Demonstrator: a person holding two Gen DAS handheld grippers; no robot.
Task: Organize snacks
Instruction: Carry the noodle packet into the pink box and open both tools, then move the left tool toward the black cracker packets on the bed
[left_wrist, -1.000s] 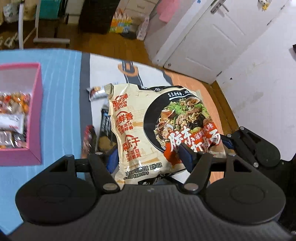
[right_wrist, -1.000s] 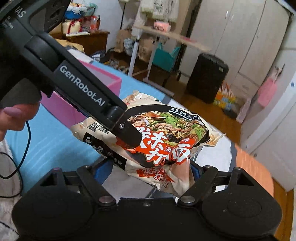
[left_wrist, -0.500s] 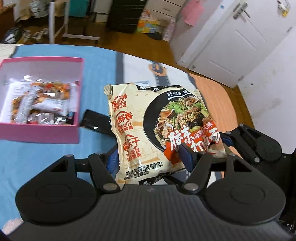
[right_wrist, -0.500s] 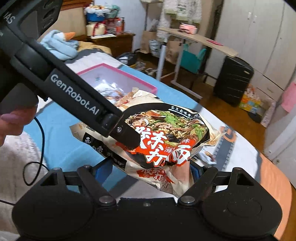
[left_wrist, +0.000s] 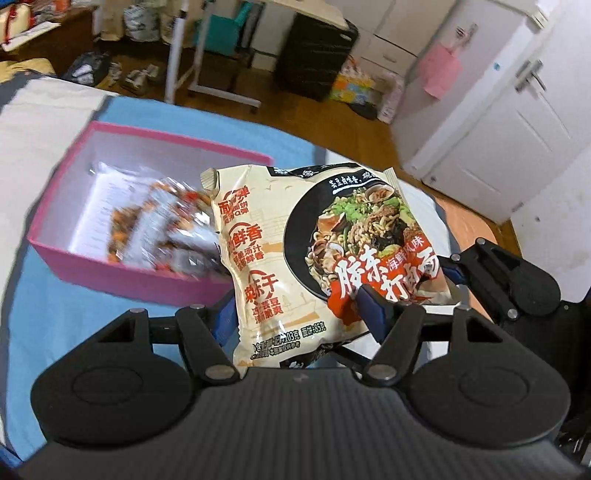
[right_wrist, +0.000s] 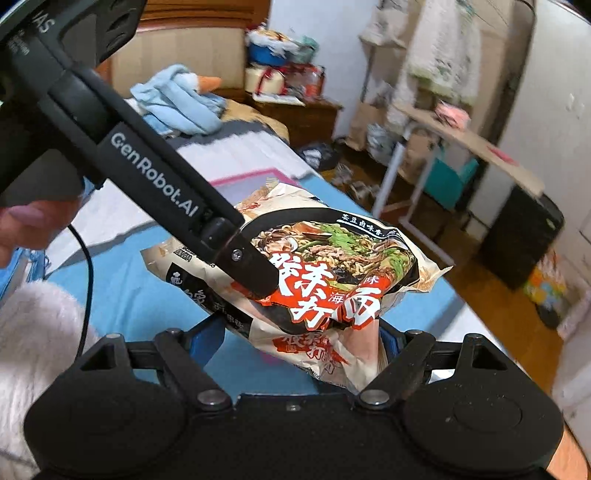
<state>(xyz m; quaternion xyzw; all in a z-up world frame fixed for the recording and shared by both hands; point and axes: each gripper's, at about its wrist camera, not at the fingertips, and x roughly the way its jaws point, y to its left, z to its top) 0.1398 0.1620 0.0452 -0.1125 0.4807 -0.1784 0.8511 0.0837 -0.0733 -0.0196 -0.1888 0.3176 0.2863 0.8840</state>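
Clamped on the noodle packet (left_wrist: 317, 251) by both the left gripper (left_wrist: 299, 314) and right gripper (right_wrist: 301, 339), carried aloft just right of the pink box (left_wrist: 125, 275) (probably overlapping its near corner), long axis pointing away.

A: What is the noodle packet (left_wrist: 314, 258) made of?
B: Glossy plastic film, crinkled, with glare along its folds in the middle of the frame.
A: And the pink box (left_wrist: 122, 269) at left?
B: Matt card by its look, with a pale smooth lining; the small wrappers (left_wrist: 159, 225) inside are shiny film.
A: The left gripper (left_wrist: 299, 314)?
B: Matt black plastic with small bright metal pivot pins and blue pads (left_wrist: 371, 308).
A: The bed cover (left_wrist: 74, 332)?
B: Smooth blue cloth; the floor (left_wrist: 266, 107) at top is polished wood.
A: And the sleeve (right_wrist: 33, 332) at lower left?
B: Fluffy white cloth.
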